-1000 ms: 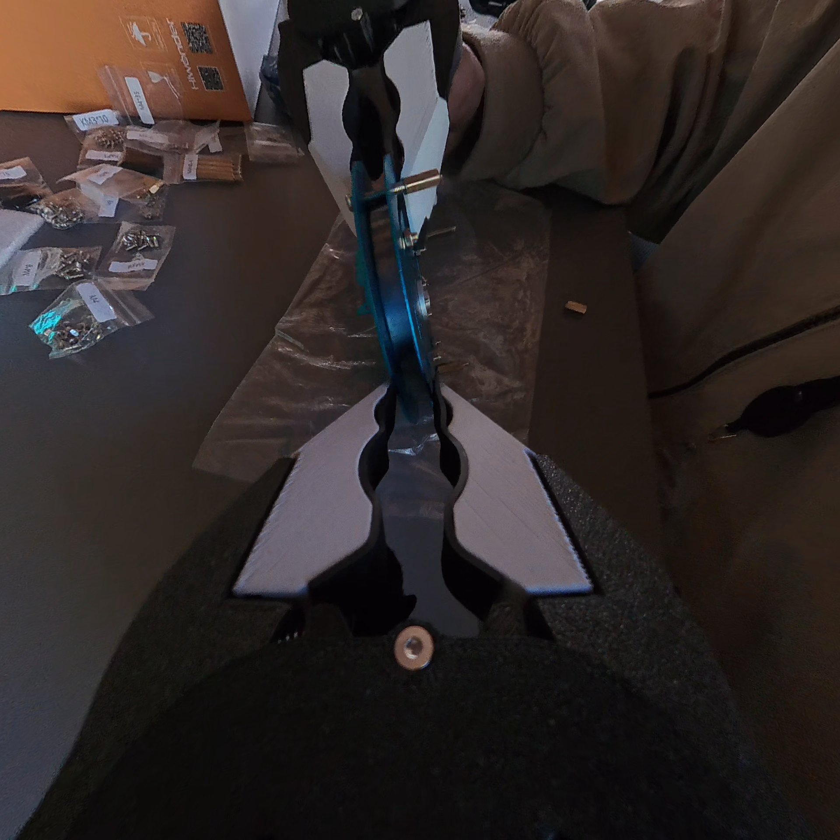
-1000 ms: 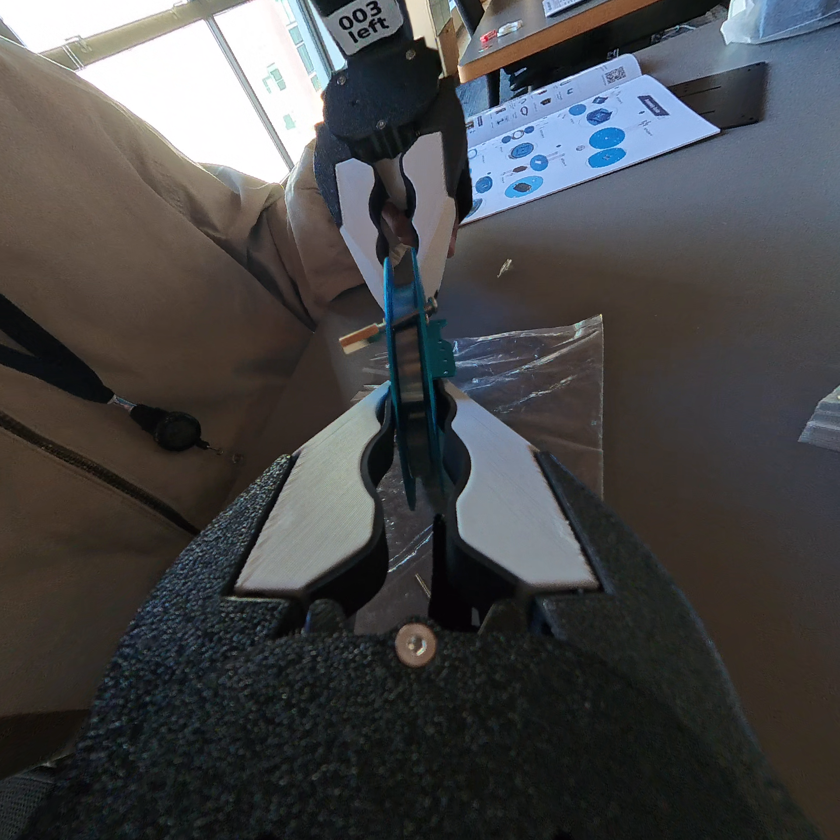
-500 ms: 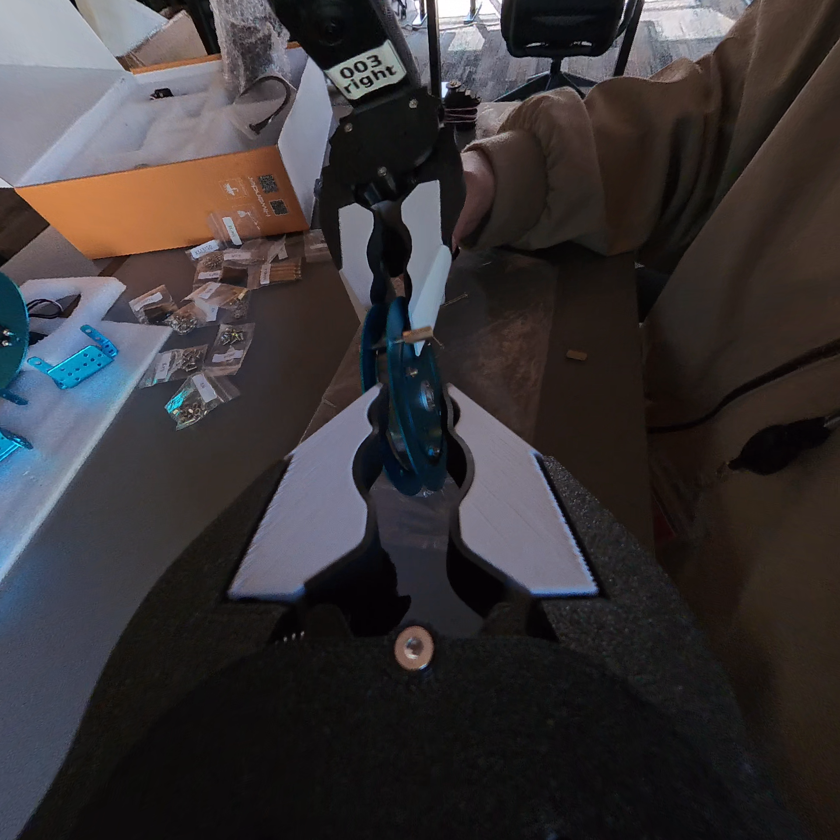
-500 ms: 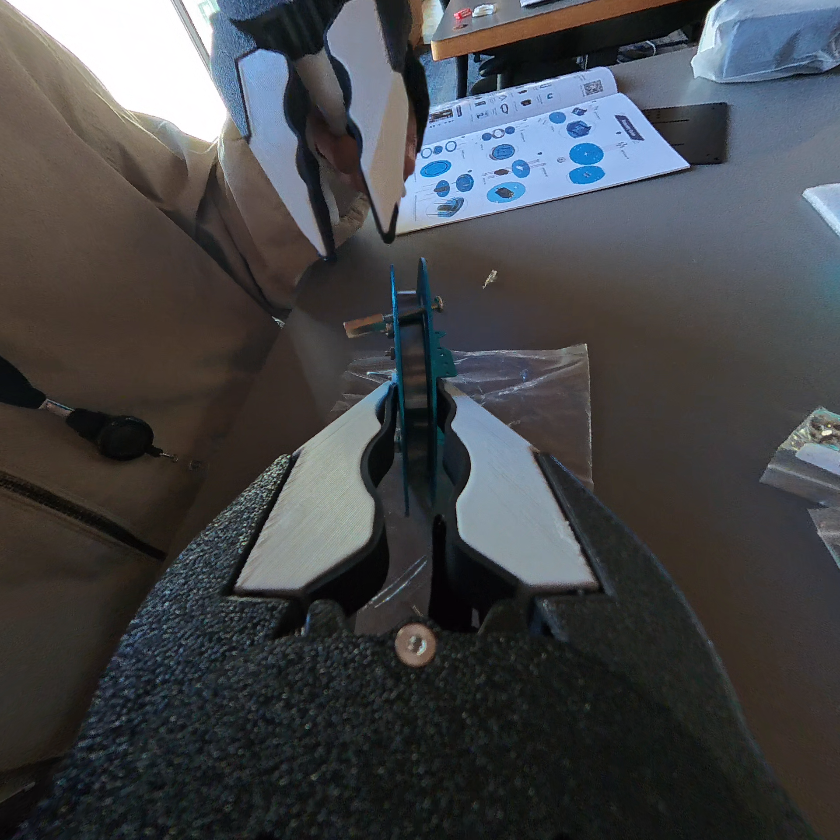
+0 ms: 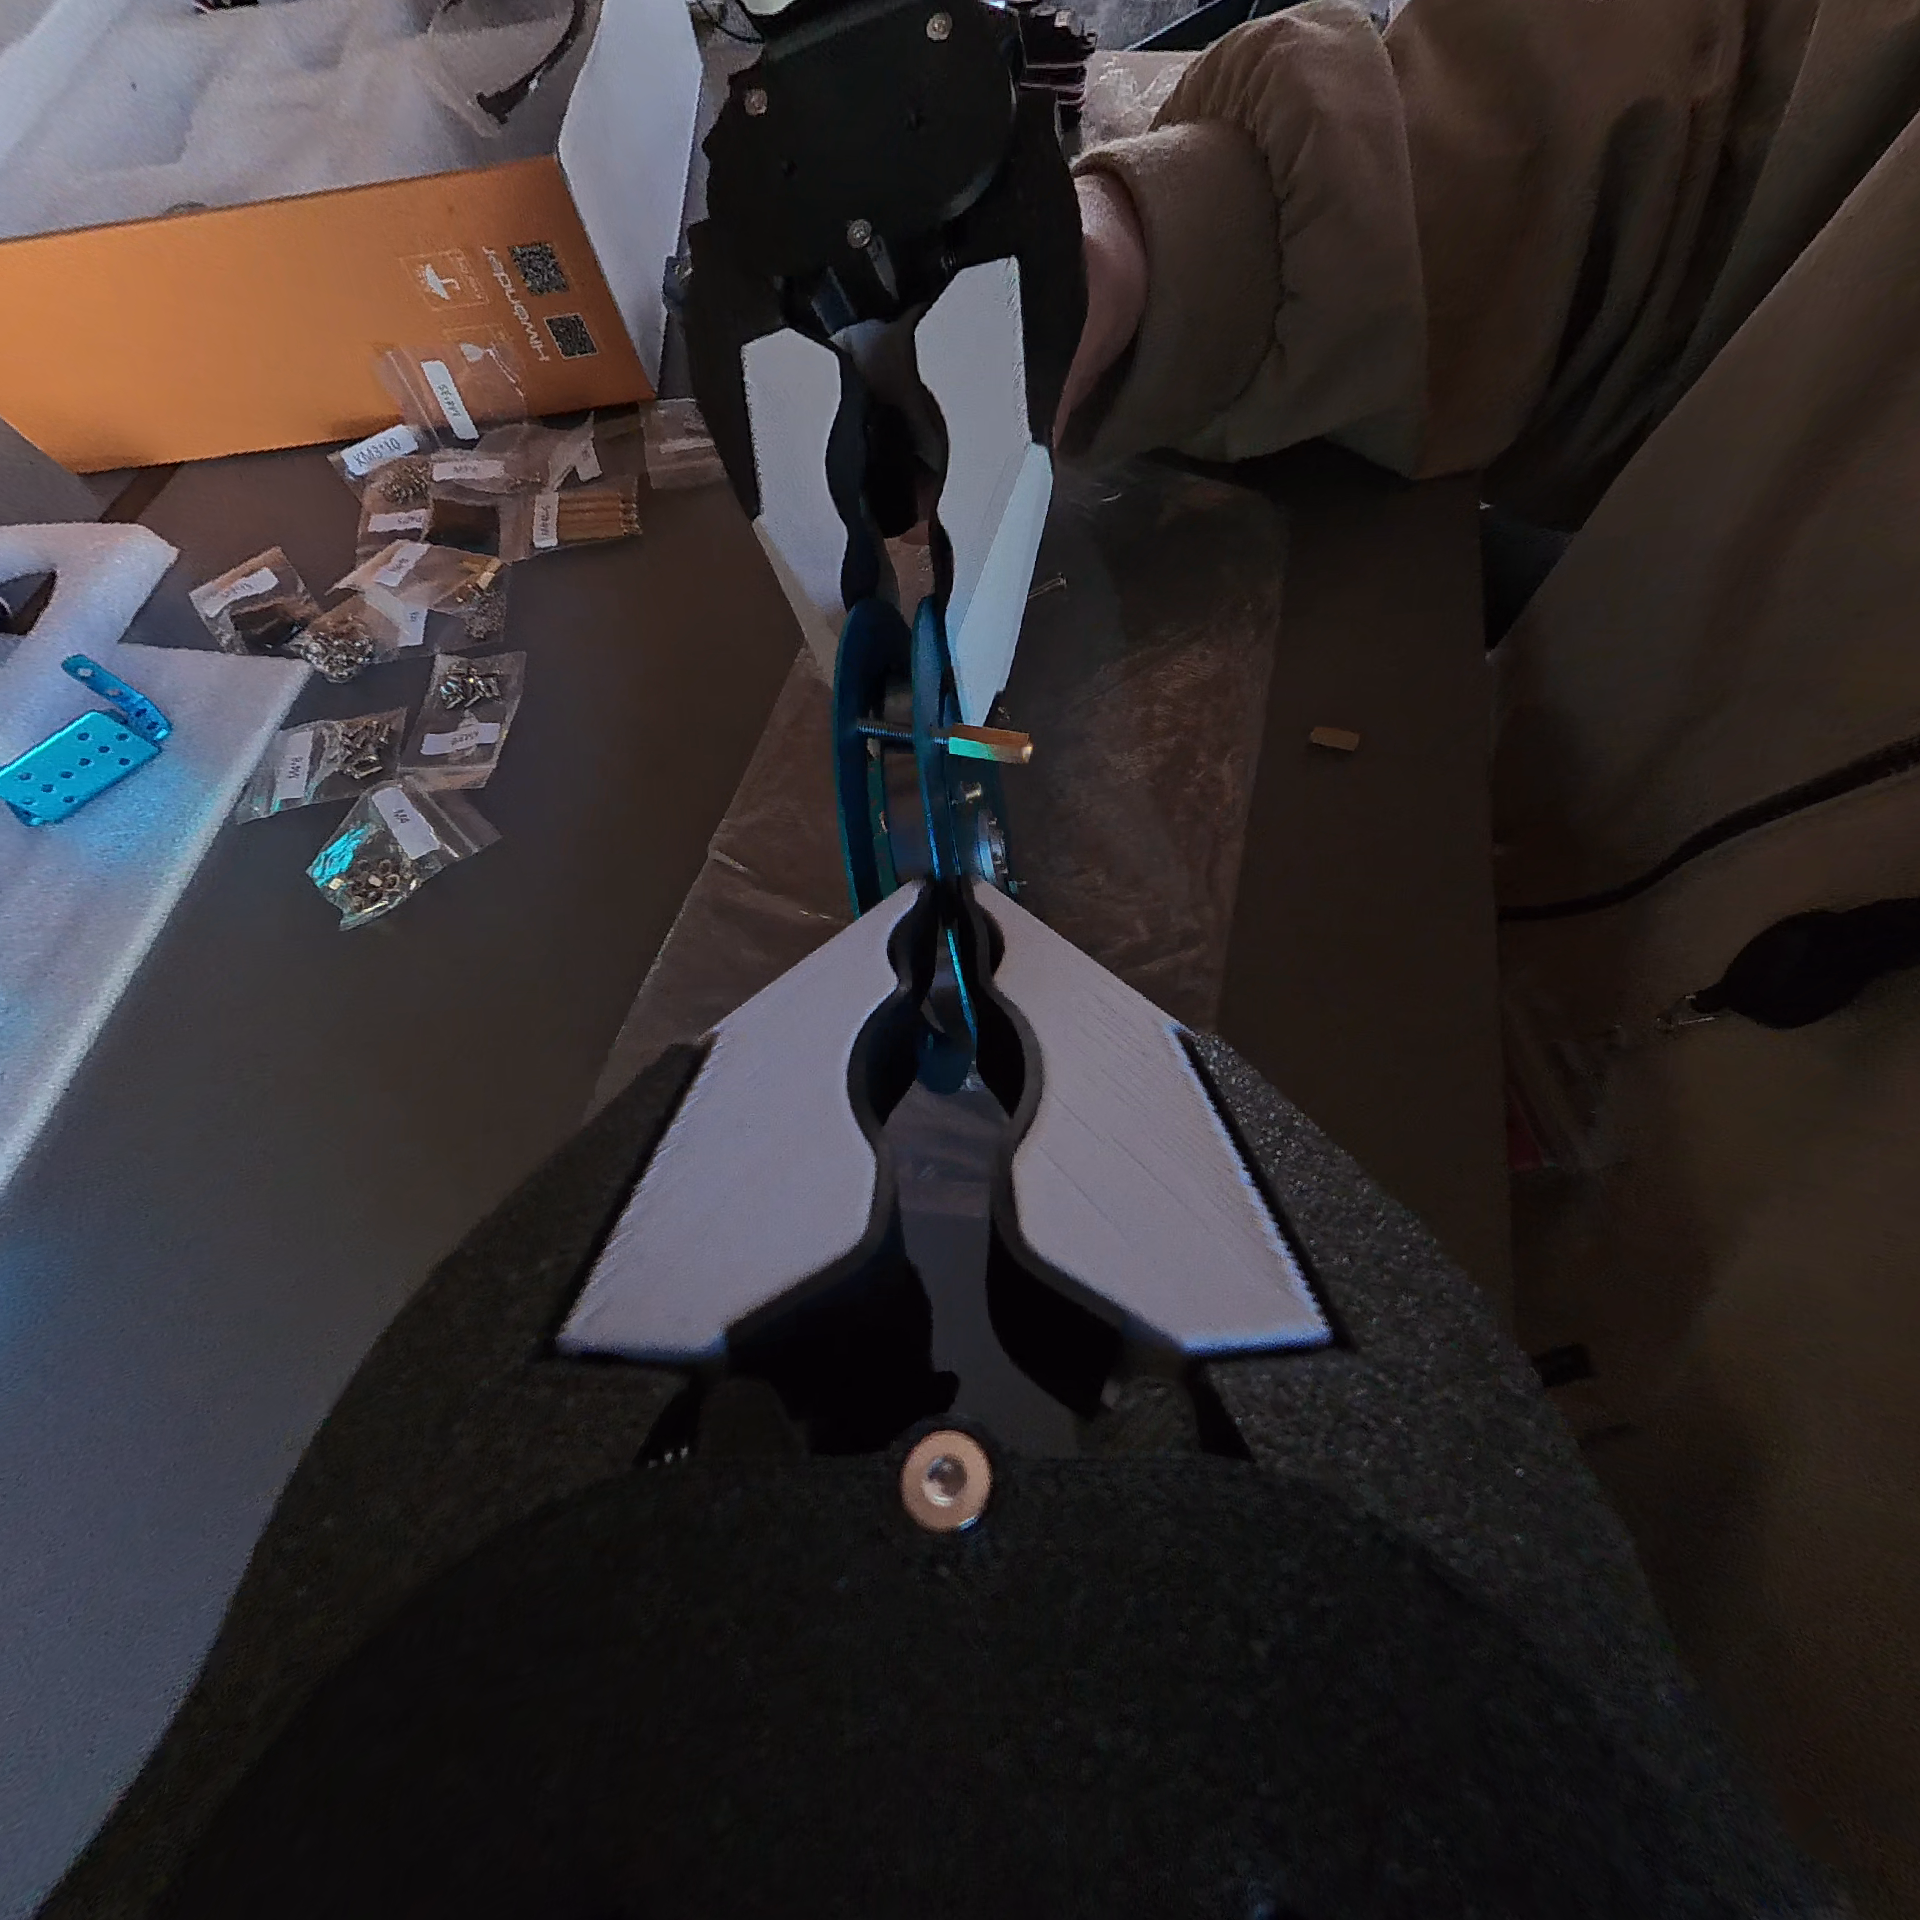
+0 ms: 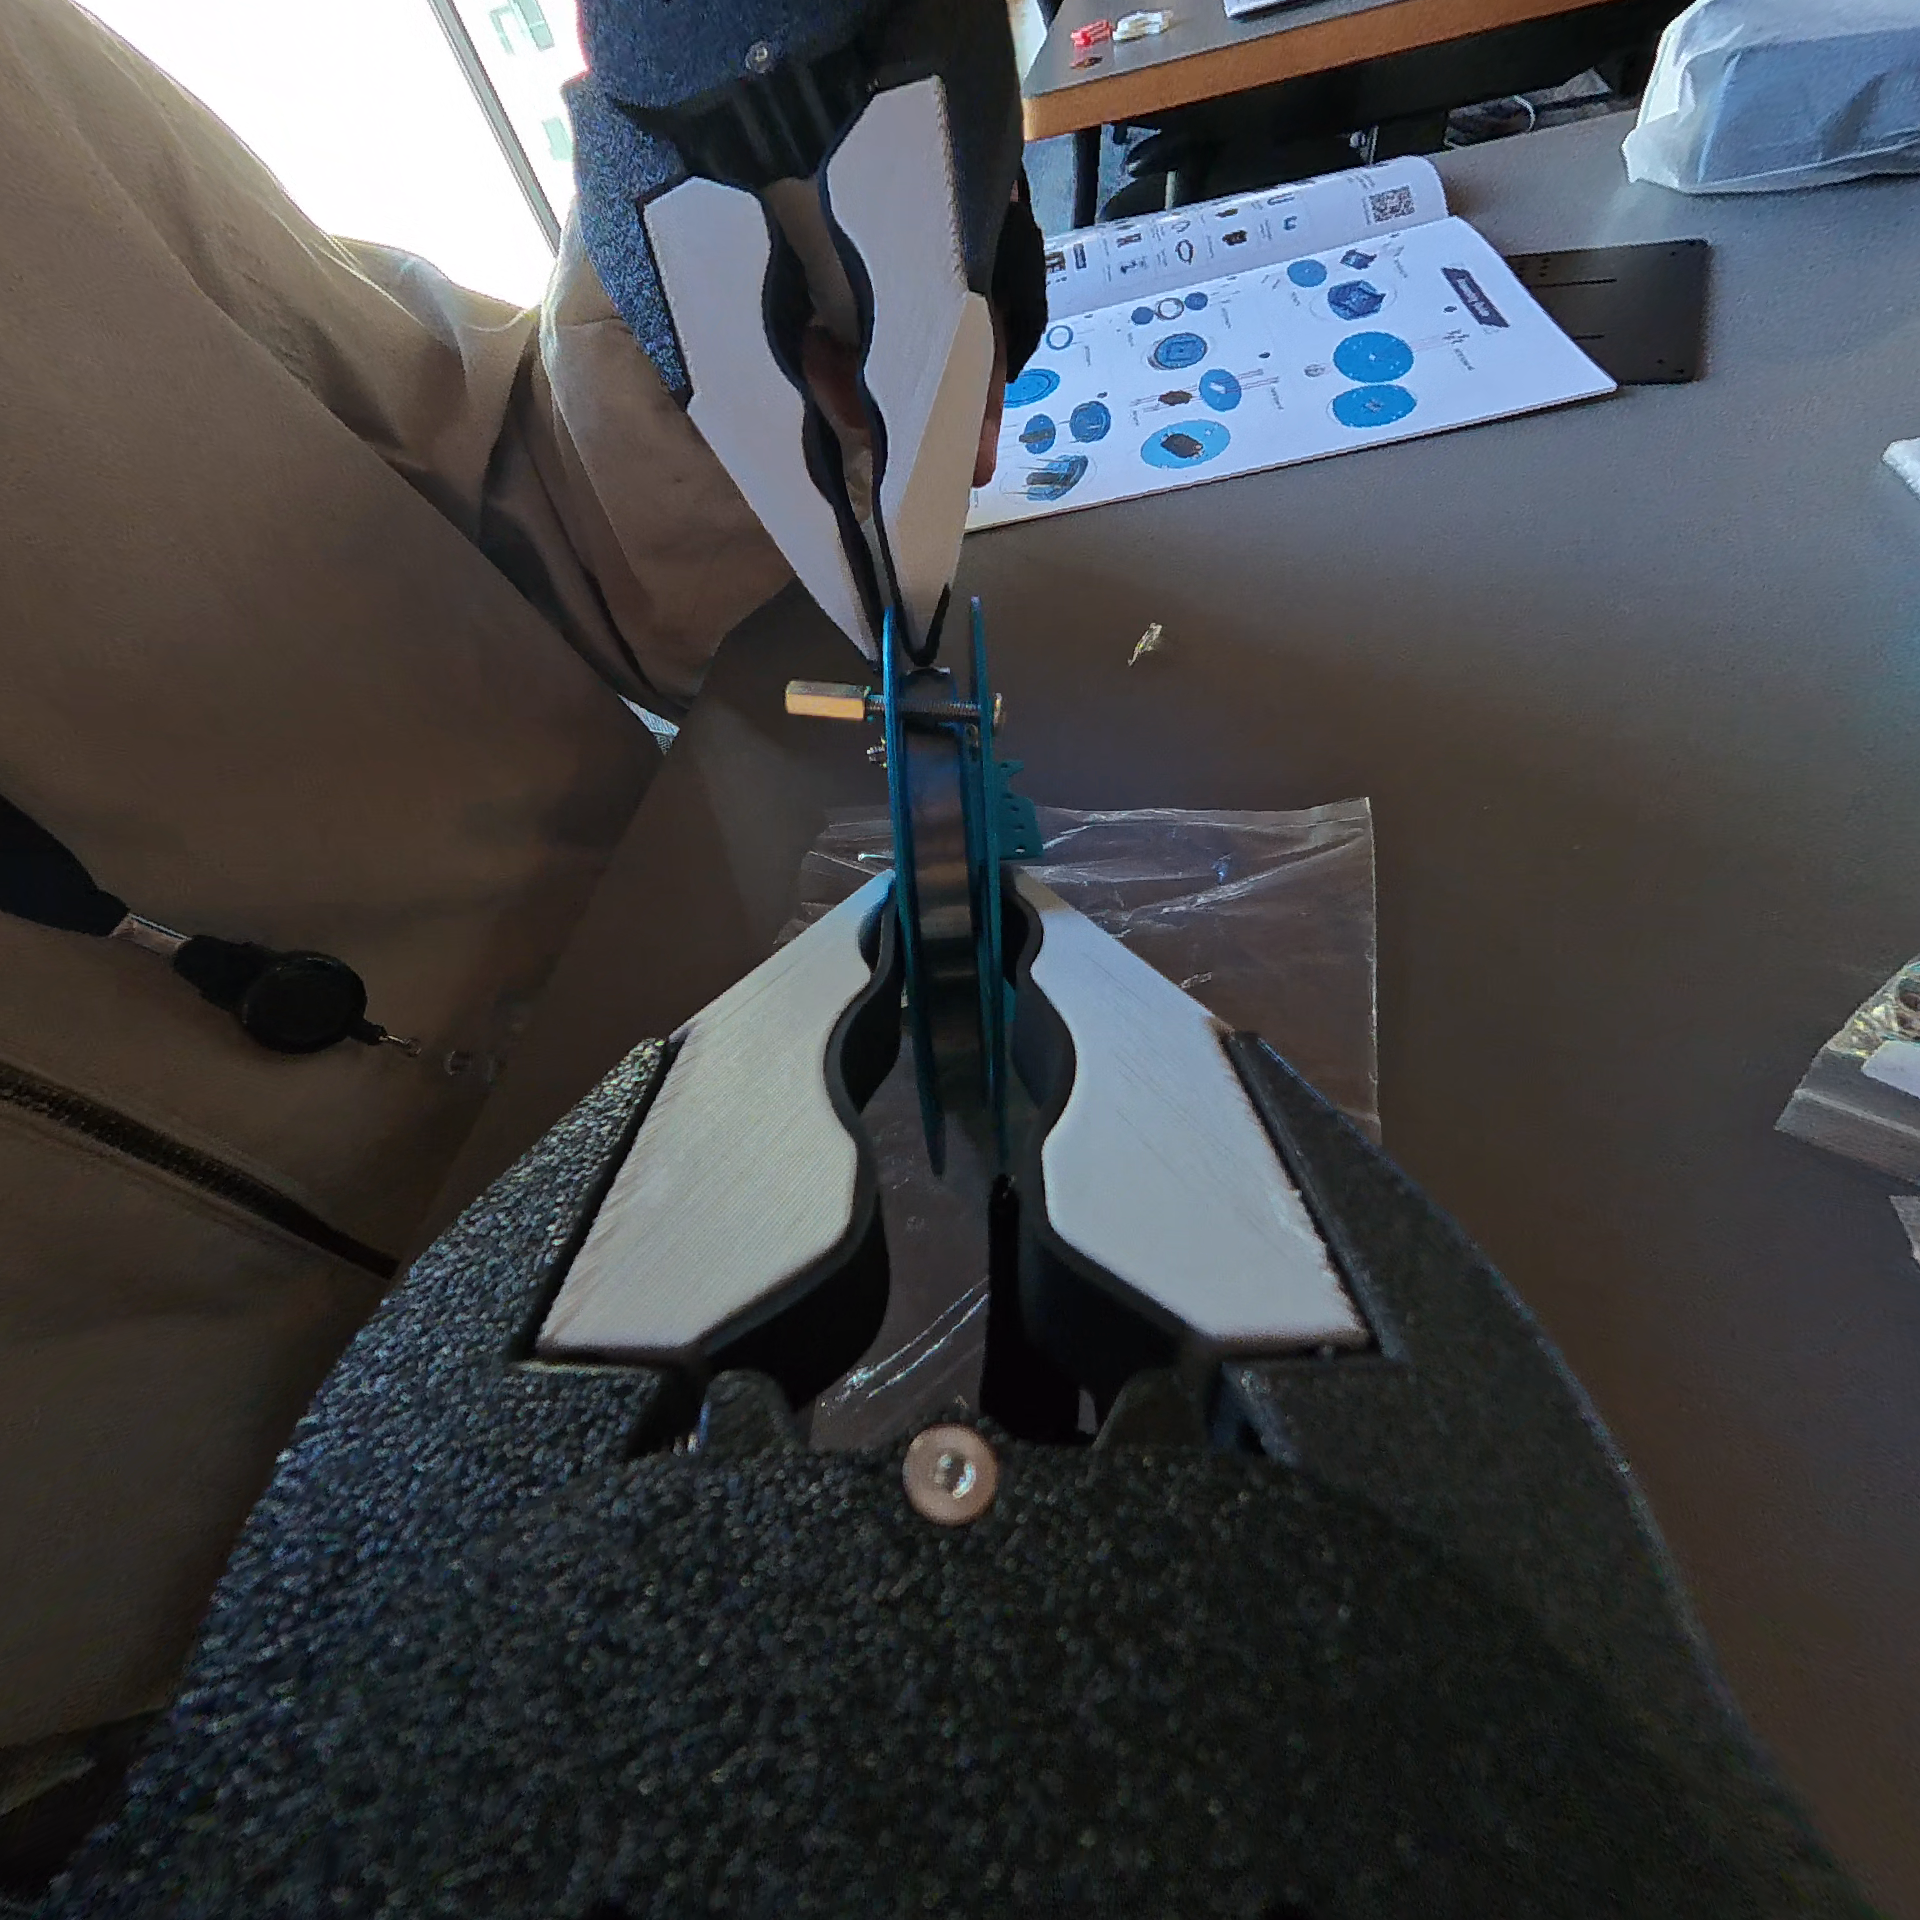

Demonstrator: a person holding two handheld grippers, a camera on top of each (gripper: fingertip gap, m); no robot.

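I see the dark surface [image 6: 1558, 727] spread under everything, with a person's tan jacket sleeve [image 5: 1351, 239] along its near edge. At the far left of the left wrist view stands an orange box [image 5: 260, 301] with white foam inside, and in front of it lie many small clear bags of screws [image 5: 416, 707]; a blue perforated bracket [image 5: 73, 753] rests on a white foam sheet [image 5: 62, 935] beside them. In the right wrist view an open instruction booklet [image 6: 1299, 353] lies farther back, and a clear plastic bag [image 6: 1226, 883] lies flat just below the grippers. Between my two grippers hangs the blue disc assembly [image 6: 940, 914], two thin round plates edge-on, joined by a screw with a brass standoff [image 6: 826, 699] sticking out to one side. My right gripper [image 6: 956, 894] is narrowed around both plates, clamping the assembly from below. My left gripper [image 5: 945, 904] is nearly closed on the rim of one plate at the opposite edge.
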